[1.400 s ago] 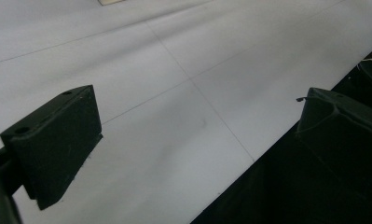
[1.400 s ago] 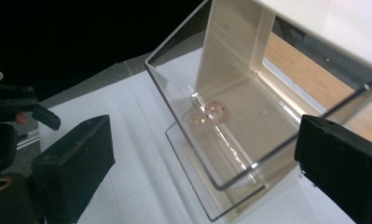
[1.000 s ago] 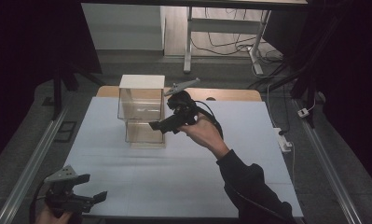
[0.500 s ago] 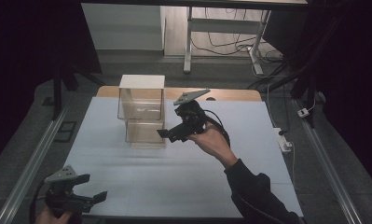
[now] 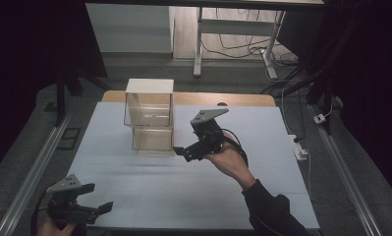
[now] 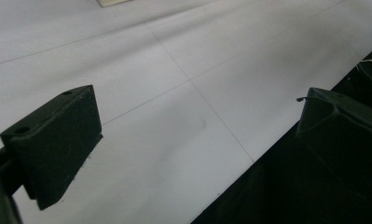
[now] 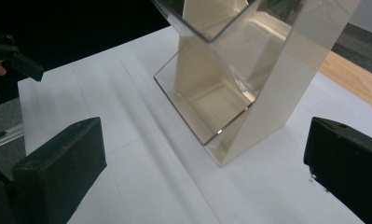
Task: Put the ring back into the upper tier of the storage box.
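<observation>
The counter (image 5: pixel 193 191) is the largest thing here: a wide, pale sheet marked with thin lines covers it, and a strip of bare wood shows along its far edge. Near this far edge, a little left of the middle, stands the clear plastic box (image 5: pixel 151 118). It has two open compartments, one above the other, and the upper one stands farther back than the lower one. In the right claw view the box (image 7: pixel 230 84) appears tilted because the camera is turned, and both compartments look empty.

The right claw (image 5: pixel 187 152) is held above the counter just beside the box, on its right side, with the tips pointing to the lower compartment. Its jaws are wide apart and nothing is between them; it does not touch the box. A hand in a dark sleeve holds it.

The left claw (image 5: pixel 99 205) is at the near left corner of the counter, well apart from the box. Its jaws are also spread wide and hold nothing, with only the pale sheet between them.
</observation>
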A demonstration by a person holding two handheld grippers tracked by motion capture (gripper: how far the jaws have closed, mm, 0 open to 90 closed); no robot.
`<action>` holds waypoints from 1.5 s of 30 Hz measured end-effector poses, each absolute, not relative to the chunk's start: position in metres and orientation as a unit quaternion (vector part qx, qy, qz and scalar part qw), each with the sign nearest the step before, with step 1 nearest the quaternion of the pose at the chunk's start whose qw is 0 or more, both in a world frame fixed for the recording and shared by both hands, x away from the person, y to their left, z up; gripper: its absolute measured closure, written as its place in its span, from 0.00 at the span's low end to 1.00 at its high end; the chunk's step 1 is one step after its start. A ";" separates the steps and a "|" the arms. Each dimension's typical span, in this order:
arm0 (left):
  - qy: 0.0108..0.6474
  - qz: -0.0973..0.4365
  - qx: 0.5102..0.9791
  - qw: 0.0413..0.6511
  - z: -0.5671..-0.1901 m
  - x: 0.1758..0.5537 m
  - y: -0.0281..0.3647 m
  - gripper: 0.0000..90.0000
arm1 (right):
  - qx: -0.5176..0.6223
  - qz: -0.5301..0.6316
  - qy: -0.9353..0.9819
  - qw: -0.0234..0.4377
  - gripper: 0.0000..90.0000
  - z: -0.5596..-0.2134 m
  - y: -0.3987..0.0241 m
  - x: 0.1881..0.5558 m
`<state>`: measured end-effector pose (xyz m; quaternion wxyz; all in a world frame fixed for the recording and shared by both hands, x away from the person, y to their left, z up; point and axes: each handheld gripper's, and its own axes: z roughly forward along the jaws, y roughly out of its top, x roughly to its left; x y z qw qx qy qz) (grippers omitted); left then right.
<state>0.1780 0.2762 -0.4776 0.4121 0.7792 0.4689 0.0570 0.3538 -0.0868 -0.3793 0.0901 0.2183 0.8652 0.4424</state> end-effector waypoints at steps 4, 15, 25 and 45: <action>0.470 0.057 0.779 0.412 -0.478 0.178 0.276 0.00 | 0.226 0.442 0.864 0.087 0.00 -0.388 -0.093 0.350; 0.468 0.059 0.780 0.411 -0.477 0.178 0.276 0.00 | 0.231 0.437 0.866 0.078 0.00 -0.401 -0.107 0.340; 0.466 0.057 0.781 0.413 -0.477 0.177 0.276 0.00 | 0.227 0.425 0.873 0.080 0.00 -0.407 -0.115 0.328; 0.466 0.058 0.780 0.413 -0.477 0.177 0.276 0.00 | 0.252 0.416 0.870 0.081 0.00 -0.416 -0.150 0.305</action>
